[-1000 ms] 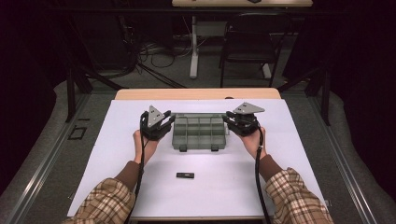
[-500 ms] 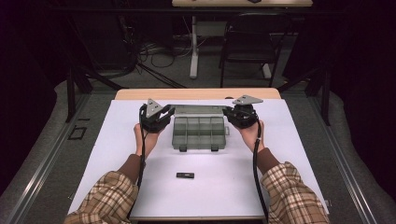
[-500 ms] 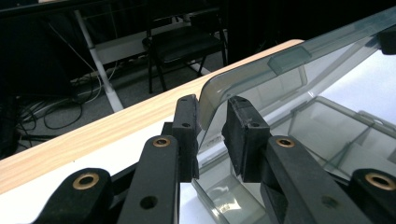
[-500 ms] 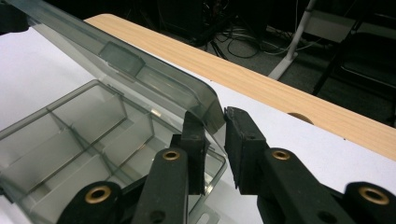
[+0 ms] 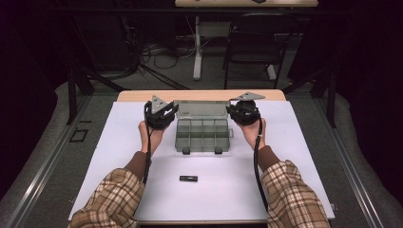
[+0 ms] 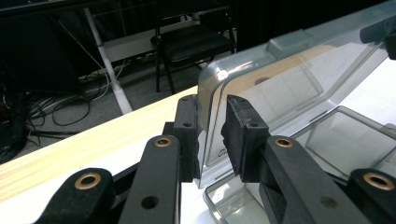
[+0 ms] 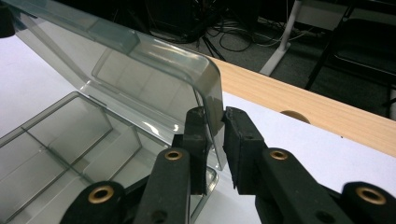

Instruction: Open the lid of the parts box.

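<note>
High view: clear compartment box (image 5: 202, 135) at the middle of the white mat (image 5: 294, 156), its lid (image 5: 202, 109) raised at the far side; left gripper (image 5: 160, 115) at the lid's left edge, right gripper (image 5: 243, 113) at its right edge; small black item (image 5: 188, 178) lies well nearer the person. Left gripper view: the lid's edge (image 6: 212, 116) stands between the pads (image 6: 240, 135), one pad touching, jaws having just been closing. Right gripper view: both fingers (image 7: 196, 135) pinch the lid's corner wall (image 7: 212, 107).
</note>
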Demonstrator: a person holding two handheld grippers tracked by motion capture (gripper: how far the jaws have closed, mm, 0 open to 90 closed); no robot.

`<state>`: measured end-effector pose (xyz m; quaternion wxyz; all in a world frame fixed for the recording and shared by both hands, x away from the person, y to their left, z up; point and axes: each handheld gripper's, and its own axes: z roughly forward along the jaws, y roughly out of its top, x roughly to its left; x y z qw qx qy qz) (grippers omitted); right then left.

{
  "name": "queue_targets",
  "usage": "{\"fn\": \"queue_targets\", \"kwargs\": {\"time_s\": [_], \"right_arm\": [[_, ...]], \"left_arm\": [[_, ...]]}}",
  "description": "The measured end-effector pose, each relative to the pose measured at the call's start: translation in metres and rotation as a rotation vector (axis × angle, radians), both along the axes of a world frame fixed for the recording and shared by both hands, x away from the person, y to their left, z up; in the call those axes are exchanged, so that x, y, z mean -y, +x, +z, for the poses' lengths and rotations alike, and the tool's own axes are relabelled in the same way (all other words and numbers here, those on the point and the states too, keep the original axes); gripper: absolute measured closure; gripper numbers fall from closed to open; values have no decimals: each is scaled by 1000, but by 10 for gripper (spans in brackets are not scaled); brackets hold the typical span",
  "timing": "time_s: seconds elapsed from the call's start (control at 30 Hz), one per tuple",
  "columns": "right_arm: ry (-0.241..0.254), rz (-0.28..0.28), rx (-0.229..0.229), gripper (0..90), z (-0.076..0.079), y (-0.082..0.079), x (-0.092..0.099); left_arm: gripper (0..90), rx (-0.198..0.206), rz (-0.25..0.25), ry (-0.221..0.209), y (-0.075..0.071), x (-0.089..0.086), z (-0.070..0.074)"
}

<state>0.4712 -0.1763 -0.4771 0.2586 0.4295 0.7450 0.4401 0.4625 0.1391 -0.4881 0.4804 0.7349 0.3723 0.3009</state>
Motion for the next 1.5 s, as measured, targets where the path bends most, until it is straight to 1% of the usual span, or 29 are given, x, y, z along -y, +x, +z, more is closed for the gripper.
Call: {"fn": "queue_targets", "kwargs": {"time_s": [0.27,0.37,0.47,0.57,0.7,0.87,0.97,1.1,1.17,1.2,1.23,1.27,1.33,1.5], "right_arm": [[4,-23,-11,788,-6,7,-2],[9,-31,-26,788,-10,10,-2],[7,-35,-31,788,-14,12,-3],[8,-40,-41,787,-18,15,-3],[11,-55,-47,786,-23,17,-4],[2,-62,-61,789,-29,21,-5],[-1,-72,-65,790,-32,22,-7],[-4,-75,-72,794,-34,23,-7],[-6,-77,-80,796,-36,24,-7],[-3,-78,-80,796,-38,25,-7],[0,-80,-83,795,-39,25,-7],[1,-82,-84,795,-40,25,-7],[-1,-85,-92,797,-42,26,-7],[3,-94,-106,798,-48,29,-7]], "left_arm": [[750,-20,14,13,8,3,-8],[750,-29,20,27,10,4,-12],[750,-41,24,40,13,5,-16],[748,-57,28,41,16,7,-21],[749,-73,27,62,19,7,-26],[749,-85,35,70,23,9,-32],[748,-95,36,87,25,10,-35],[748,-108,40,87,26,10,-40],[747,-114,39,96,28,11,-42],[747,-115,46,91,28,11,-44],[746,-122,43,99,29,11,-45],[745,-120,43,103,29,12,-46],[744,-122,46,98,30,12,-47],[744,-135,49,101,32,12,-51]]}}
